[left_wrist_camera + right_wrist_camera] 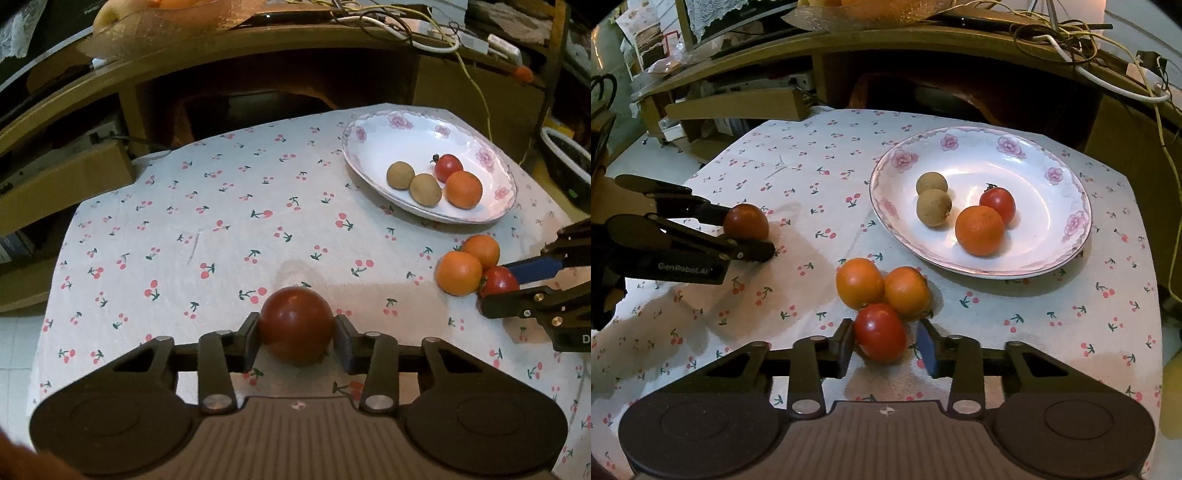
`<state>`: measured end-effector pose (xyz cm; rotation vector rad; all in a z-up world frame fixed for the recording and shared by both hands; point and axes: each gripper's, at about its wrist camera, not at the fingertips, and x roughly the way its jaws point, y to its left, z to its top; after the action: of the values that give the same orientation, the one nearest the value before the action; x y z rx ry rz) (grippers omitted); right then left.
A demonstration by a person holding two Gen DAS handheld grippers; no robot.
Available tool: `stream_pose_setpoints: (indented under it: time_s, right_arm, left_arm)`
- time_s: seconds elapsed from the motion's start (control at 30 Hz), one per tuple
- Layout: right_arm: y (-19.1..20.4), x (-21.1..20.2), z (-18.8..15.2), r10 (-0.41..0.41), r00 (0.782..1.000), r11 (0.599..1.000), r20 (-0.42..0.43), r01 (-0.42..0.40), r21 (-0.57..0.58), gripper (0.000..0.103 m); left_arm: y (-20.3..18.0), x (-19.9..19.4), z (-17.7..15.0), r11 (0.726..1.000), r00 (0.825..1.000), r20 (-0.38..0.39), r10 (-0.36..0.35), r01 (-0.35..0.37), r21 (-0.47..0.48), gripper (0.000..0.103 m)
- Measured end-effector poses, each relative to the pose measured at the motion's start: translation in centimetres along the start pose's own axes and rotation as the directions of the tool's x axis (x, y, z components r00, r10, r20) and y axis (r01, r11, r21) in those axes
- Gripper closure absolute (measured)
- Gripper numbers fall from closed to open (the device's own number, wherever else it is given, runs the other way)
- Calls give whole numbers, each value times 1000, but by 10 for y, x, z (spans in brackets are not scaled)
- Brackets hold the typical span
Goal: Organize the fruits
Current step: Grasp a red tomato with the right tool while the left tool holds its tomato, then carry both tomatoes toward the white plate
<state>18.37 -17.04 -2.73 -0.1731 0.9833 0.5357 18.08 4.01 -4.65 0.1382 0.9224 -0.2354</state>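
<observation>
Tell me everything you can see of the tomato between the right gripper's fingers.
The tomato is round, glossy and bright red, whole, with a highlight on its skin. It lies on the cherry-print cloth, nearest of a cluster, pressed against two oranges behind it. The right gripper straddles it: the left finger is touching or nearly so, while a gap shows at the blue-padded right one, so it is not yet clamped. No stem shows from here.

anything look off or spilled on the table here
Yes: the cherry-print tablecloth has darker, damp-looking patches around the left gripper and its tomato, like a spill. Nothing looks damaged.
</observation>
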Motion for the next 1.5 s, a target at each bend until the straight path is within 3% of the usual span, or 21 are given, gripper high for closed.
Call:
stream_pose_setpoints:
  time_s: [0.43, 0.83, 1.07, 1.5]
  right_arm:
    - [6, -11, -5, 12, 1000, 999, -18, -12, -29, 74]
    - [11, -4, -4, 13, 999, 998, -34, -15, -61, 69]
    - [13, -5, -3, 6, 999, 998, -49, -10, -68, 74]
    - [14, -7, 1, 2, 999, 998, -33, -4, -59, 74]
  left_arm:
    - [-17, -14, -12, 994, 994, -33, -105, 106, 26, 58]
    - [-28, -9, -10, 994, 996, -34, -82, 84, 63, 51]
    - [-32, -12, -8, 995, 998, -43, -54, 58, 76, 58]
    - [-44, -16, 4, 993, 999, -29, -23, 26, 116, 58]
